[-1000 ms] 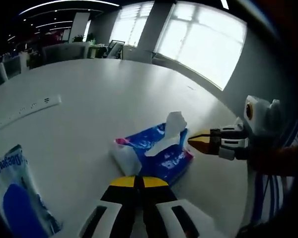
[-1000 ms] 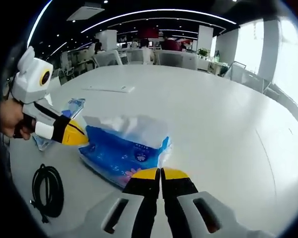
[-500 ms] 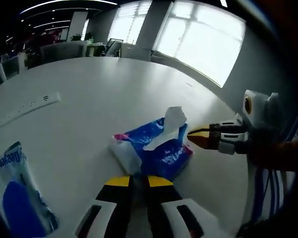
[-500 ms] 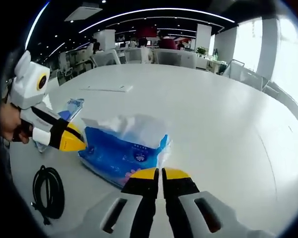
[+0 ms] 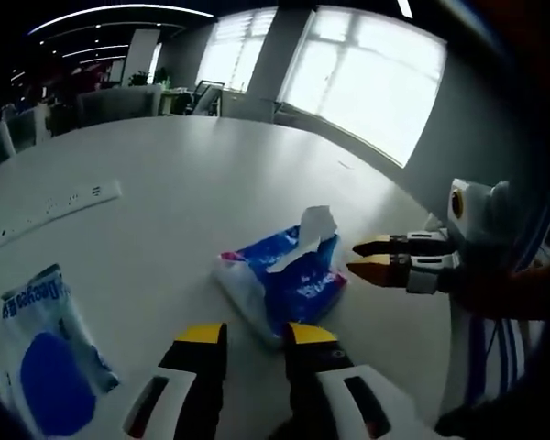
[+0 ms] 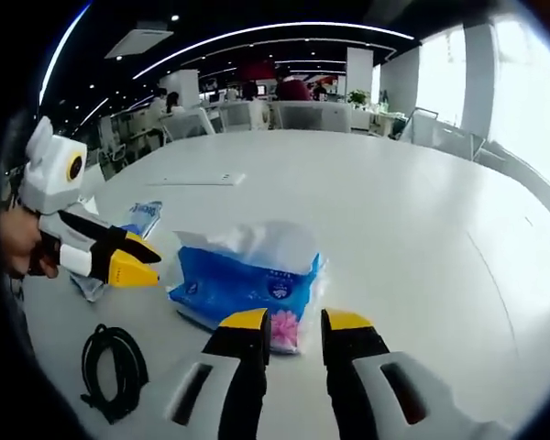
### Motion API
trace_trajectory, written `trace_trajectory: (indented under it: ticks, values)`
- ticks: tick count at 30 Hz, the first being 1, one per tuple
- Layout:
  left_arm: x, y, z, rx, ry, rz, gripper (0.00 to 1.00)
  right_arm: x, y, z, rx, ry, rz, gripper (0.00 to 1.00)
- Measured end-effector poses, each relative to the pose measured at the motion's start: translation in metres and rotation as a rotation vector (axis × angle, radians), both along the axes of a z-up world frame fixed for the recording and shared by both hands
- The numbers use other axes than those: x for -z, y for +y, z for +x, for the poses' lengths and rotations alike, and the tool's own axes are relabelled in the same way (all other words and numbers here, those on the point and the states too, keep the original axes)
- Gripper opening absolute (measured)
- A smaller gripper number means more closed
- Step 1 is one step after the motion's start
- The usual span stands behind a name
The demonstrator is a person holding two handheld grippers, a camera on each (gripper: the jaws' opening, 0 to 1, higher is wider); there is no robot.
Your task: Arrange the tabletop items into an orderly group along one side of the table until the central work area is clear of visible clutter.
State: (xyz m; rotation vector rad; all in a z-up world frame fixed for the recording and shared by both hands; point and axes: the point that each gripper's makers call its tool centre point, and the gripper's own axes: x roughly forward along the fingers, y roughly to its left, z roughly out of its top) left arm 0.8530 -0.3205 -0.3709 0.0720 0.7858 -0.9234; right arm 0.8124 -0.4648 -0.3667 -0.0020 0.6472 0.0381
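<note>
Grippers: two. Left gripper [image 5: 254,335] had its jaws parted with a clear gap, holding nothing, tips at the near end of the tissue pack. Right gripper [image 6: 295,321] likewise stood parted and empty-handed, tips at the pack's other side.

Table [image 6: 412,202]: one, white, large; most of its surface bare.

Tissue pack [image 5: 289,275]: one, blue soft wrapper, lying flat between my two grippers, a white tissue [image 5: 313,225] standing up out of its slot. In the right gripper view the same pack [image 6: 243,280] lay just ahead of my jaws.

Flat blue-and-white pouch [image 5: 41,353]: one, lying near the table edge, apart from the pack.

Power strip [image 5: 50,203]: one, white, long, well apart from the pack, further out on the table.

Black cable coil [image 6: 115,367]: one, near the edge, beside the pack but not touching.

White flat item [image 6: 197,180]: one, far out on the table; too small to tell what it was.

Risk, as I judged it: the pack was soft, so closing from both ends could crumple it or let it slip sideways out of my jaws. Pinching the loose tissue instead of the wrapper would pull a sheet free and add clutter. Sliding the pack toward the edge could snag the cable coil or push the pouch off the table.
</note>
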Motion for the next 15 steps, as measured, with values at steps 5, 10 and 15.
trace_trajectory:
  ticks: [5, 10, 15]
  values:
    - [-0.009, 0.014, 0.005, 0.020, -0.022, 0.008, 0.31, -0.007, 0.014, -0.006, 0.012, -0.016, 0.026, 0.29]
    - [-0.012, 0.033, 0.012, 0.038, -0.019, 0.016, 0.36, -0.009, 0.026, -0.013, 0.036, -0.024, 0.061, 0.36]
    - [-0.013, 0.054, 0.015, 0.074, -0.027, 0.048, 0.40, -0.013, 0.039, -0.024, 0.054, -0.028, 0.081, 0.41]
